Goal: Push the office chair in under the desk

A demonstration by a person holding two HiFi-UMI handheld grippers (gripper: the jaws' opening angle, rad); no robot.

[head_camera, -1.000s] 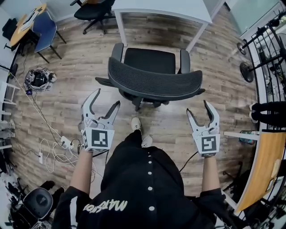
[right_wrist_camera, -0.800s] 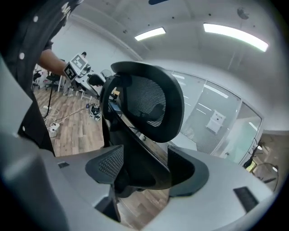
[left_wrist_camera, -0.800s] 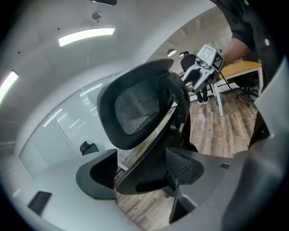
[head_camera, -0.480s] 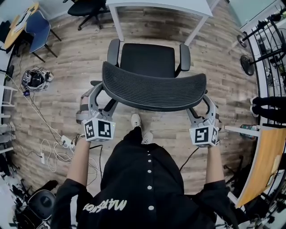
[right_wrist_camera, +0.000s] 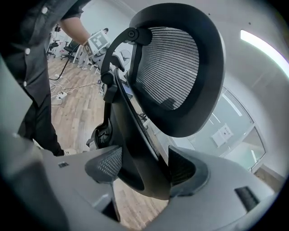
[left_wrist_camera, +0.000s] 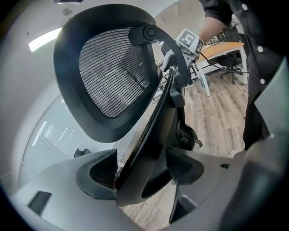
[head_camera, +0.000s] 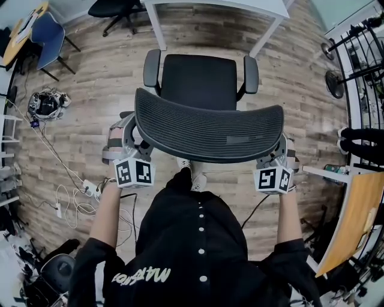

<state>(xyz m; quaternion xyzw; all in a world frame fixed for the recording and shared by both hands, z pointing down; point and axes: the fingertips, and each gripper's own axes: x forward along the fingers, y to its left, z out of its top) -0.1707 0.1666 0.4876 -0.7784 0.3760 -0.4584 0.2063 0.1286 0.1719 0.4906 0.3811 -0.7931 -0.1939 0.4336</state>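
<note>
- Task item: the chair point(head_camera: 210, 133) stands on the wood floor point(head_camera: 84, 120), facing the desk point(head_camera: 240, 6), square to it between its two near legs.
- Position: the seat point(head_camera: 201, 81) is wholly clear of the desk's near edge, with a strip of bare floor showing between them. No part of the chair is under the desk.
- Left gripper point(head_camera: 127, 139): jaws wide, astride the left edge of the backrest point(left_wrist_camera: 149, 135). The frame runs between the pads and lies against one of them. I judge this a straddle, not a clamp.
- Right gripper point(head_camera: 279, 157): jaws equally wide, astride the right edge of the backrest. The frame fills much of the gap, but I see no squeeze on it.
- Progress: approach and placement on the backrest look complete. The push itself is not yet done.
- Outstanding: drive the chair straight forward until the seat passes under the desk, keeping both armrests inside the legs.
- Risk: an uneven push may swivel the chair.
</note>
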